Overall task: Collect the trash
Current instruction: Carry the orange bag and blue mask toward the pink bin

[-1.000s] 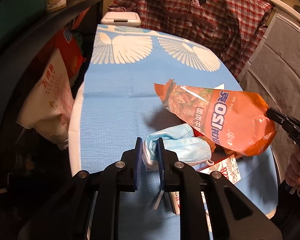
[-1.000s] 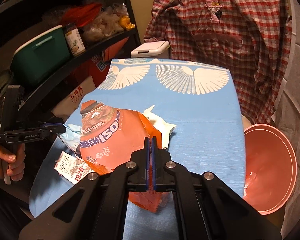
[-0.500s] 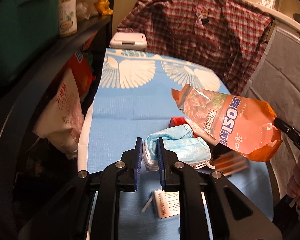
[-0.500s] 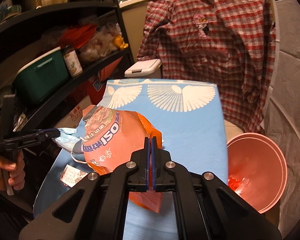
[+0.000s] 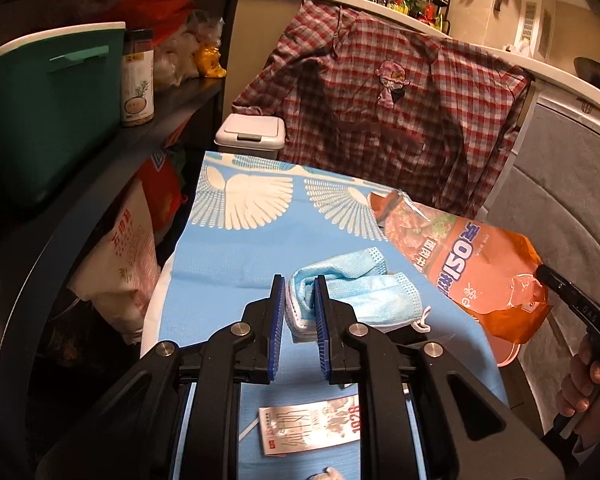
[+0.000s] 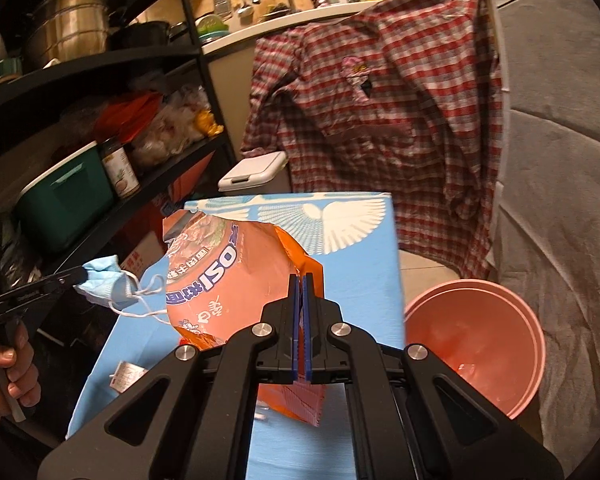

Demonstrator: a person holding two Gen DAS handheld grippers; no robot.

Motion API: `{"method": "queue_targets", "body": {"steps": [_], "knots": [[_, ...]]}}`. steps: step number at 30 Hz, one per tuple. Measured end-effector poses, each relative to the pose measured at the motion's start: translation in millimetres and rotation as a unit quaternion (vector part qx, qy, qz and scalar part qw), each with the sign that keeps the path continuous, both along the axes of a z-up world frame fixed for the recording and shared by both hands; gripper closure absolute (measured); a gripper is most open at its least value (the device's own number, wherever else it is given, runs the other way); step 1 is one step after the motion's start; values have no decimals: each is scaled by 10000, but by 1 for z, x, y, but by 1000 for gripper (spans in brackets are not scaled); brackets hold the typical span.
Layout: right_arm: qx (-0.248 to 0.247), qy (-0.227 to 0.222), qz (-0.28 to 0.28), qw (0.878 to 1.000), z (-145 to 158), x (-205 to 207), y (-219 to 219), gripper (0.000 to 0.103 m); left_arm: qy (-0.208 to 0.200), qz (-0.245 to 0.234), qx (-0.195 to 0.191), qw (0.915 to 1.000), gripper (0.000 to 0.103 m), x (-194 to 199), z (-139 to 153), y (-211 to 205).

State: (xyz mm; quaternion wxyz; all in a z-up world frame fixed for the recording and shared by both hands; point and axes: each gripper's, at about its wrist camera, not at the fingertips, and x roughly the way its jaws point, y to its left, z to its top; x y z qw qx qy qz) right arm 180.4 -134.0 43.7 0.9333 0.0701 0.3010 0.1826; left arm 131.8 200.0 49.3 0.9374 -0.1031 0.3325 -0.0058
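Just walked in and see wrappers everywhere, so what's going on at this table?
A person is clearing trash with a hand-held gripper in each hand. The left gripper is shut on a crumpled blue face mask, lifted off the blue tablecloth. The right gripper pinches an orange snack bag in the air. A pink bucket sits on the floor beside the table. A small paper packet lies on the cloth.
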Motion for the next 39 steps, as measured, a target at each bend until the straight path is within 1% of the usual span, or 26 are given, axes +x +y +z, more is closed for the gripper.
{"method": "queue_targets", "body": {"steps": [4,10,22,39], "knots": [[2,-8,-154,9999,1,0,-15,101,-29,-54,-16,10000,88,3,2,-9],[-97,-81,-361,9993,4,-2,-31,101,-51,-158,31,9999,88,8,5,-32],[-179,-93,-858,9961,7,1,-76,101,-128,-338,-37,9993,88,21,13,-79],[-420,110,-1438,9887,-9,11,-130,101,40,-821,12,9966,88,56,-2,-164]]}}
